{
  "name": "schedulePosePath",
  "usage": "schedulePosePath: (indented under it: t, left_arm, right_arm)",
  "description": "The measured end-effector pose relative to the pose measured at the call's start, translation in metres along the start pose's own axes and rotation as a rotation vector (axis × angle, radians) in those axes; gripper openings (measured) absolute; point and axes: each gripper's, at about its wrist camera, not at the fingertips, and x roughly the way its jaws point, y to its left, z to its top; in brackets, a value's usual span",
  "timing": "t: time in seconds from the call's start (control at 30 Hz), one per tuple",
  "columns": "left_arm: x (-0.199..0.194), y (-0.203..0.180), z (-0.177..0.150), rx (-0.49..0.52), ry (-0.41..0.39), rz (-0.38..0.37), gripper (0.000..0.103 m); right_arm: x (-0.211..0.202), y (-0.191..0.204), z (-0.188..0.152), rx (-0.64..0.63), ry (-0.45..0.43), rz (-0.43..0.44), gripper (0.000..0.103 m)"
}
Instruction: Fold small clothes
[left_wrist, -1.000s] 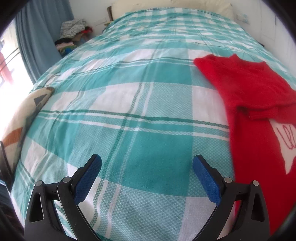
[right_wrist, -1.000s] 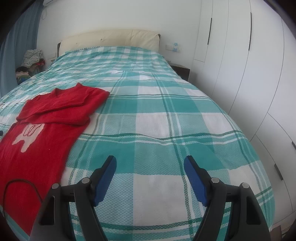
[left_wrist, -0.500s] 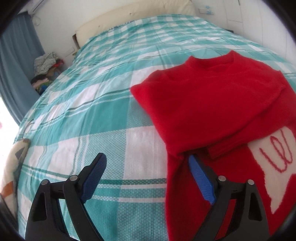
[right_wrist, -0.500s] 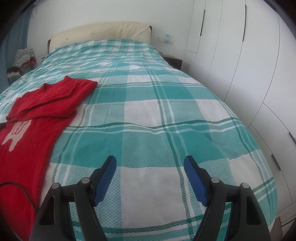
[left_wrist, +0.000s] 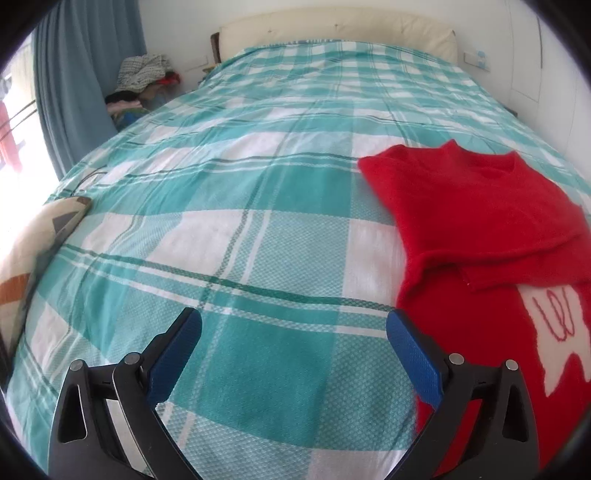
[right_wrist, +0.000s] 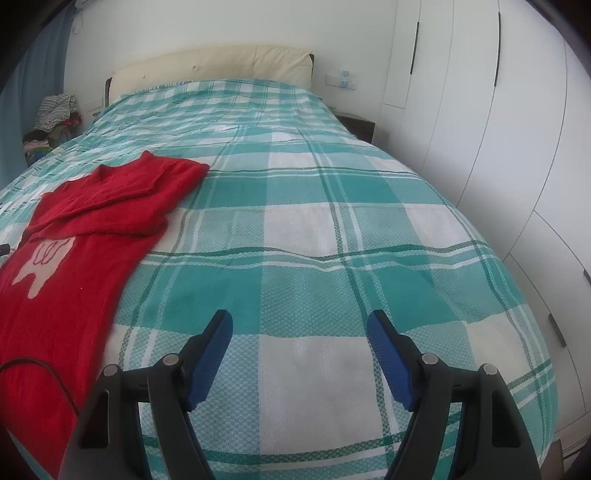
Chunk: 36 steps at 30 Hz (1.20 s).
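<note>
Left tongs (left_wrist: 293, 332): spread wide, holding nothing, poised over the teal-and-white checked bedspread (left_wrist: 258, 229). The blue pad of the right-hand finger (left_wrist: 413, 360) lies just beside the near left edge of the red sweater (left_wrist: 476, 221); contact cannot be confirmed.

Right tongs (right_wrist: 299, 334): spread wide, holding nothing, over bare bedspread (right_wrist: 332, 240). The red sweater (right_wrist: 74, 266) lies well apart, to the left.

Red sweater: flat on the bed, neck toward the far end, hem toward the near end. One sleeve is folded across the chest. A white motif (left_wrist: 557, 325) with red stitching shows below the folded sleeve. A thin black cable (right_wrist: 40, 367) crosses the near part of the garment in the right wrist view.

Surroundings: cream headboard (left_wrist: 332, 27) at the far end; patterned cushion (left_wrist: 33, 240) at the left edge of the bed; heap of clothes (left_wrist: 142, 79) in the far left corner beside a blue curtain (left_wrist: 74, 74); white wardrobe doors (right_wrist: 498, 129) along the right side.
</note>
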Motion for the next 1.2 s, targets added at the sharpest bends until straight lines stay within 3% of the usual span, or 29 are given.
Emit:
schedulePosePath:
  t: [0.13, 0.17, 0.23, 0.33, 1.2]
  left_arm:
    - [0.033, 0.027, -0.010, -0.045, 0.103, 0.017, 0.103]
    - [0.043, 0.032, -0.016, -0.077, 0.134, -0.014, 0.103]
    - [0.046, 0.035, -0.017, -0.117, 0.132, -0.029, 0.103]
    - [0.044, 0.028, -0.020, -0.095, 0.111, -0.003, 0.103]
    - [0.045, 0.032, -0.020, -0.108, 0.113, -0.018, 0.103]
  right_arm:
    - [0.004, -0.002, 0.001, 0.014, 0.011, -0.001, 0.075]
    - [0.006, -0.002, 0.000, 0.016, 0.016, -0.002, 0.075]
    - [0.007, -0.003, -0.002, 0.023, 0.025, 0.000, 0.075]
    - [0.008, -0.006, -0.003, 0.034, 0.031, -0.006, 0.075]
    - [0.007, -0.009, -0.003, 0.055, 0.039, 0.006, 0.075]
